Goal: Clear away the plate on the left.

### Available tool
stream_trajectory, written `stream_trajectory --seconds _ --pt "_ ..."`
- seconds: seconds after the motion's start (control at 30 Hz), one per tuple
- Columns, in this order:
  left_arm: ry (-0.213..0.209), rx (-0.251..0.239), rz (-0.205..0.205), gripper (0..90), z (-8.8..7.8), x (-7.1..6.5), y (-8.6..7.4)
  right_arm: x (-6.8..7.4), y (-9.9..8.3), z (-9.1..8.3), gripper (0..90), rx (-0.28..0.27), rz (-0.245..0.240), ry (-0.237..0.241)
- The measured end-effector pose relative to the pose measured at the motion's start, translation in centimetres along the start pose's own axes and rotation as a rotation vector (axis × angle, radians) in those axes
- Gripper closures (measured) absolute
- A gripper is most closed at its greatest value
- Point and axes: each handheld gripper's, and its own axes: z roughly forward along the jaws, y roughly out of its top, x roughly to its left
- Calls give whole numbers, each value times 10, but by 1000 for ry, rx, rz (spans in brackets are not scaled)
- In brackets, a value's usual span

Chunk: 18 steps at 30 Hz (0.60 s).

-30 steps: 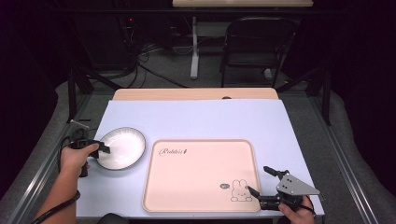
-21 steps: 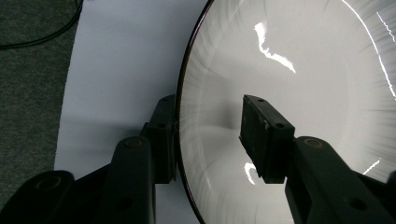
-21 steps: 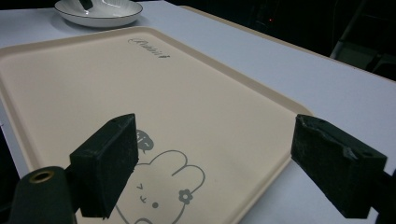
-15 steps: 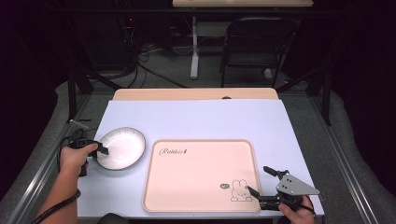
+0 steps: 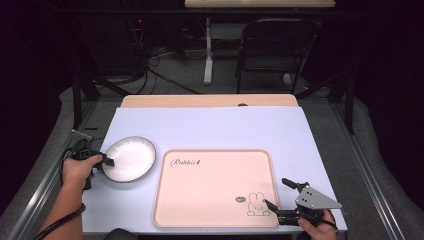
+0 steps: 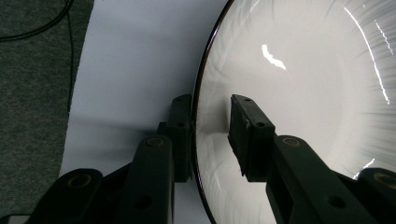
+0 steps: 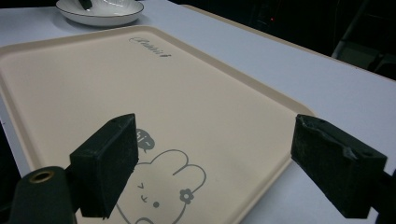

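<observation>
A white plate with a thin dark rim sits on the table at the left. My left gripper reaches it from the left and straddles its near-left rim. In the left gripper view, one jaw stands outside the rim of the plate and the other over the inner slope, with a gap still showing by the inner pad. These jaws of the left gripper have just been closing. A beige tray with a rabbit drawing lies in the middle. My right gripper hovers open at its near right corner, holding nothing.
The table is covered by a pale blue mat with a wooden strip along its far edge. A dark chair and cables stand on the floor beyond. In the right gripper view the tray stretches ahead, with the plate far off.
The left gripper's jaws have drawn closer together around the plate's rim. The plate, the tray and the right gripper have stayed where they were.
</observation>
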Motion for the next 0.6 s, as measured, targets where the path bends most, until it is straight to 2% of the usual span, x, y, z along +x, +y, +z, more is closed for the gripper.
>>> stream_trajectory --seconds 0.1,0.43,0.6 --pt "-24 -7 -13 719 0 3 0 0 0 0 143 1 0 1" --pt "-61 2 -56 775 -2 5 0 0 0 1 144 3 -2 1" --pt "-63 5 -53 800 -6 1 1 0 0 0 143 4 1 1"
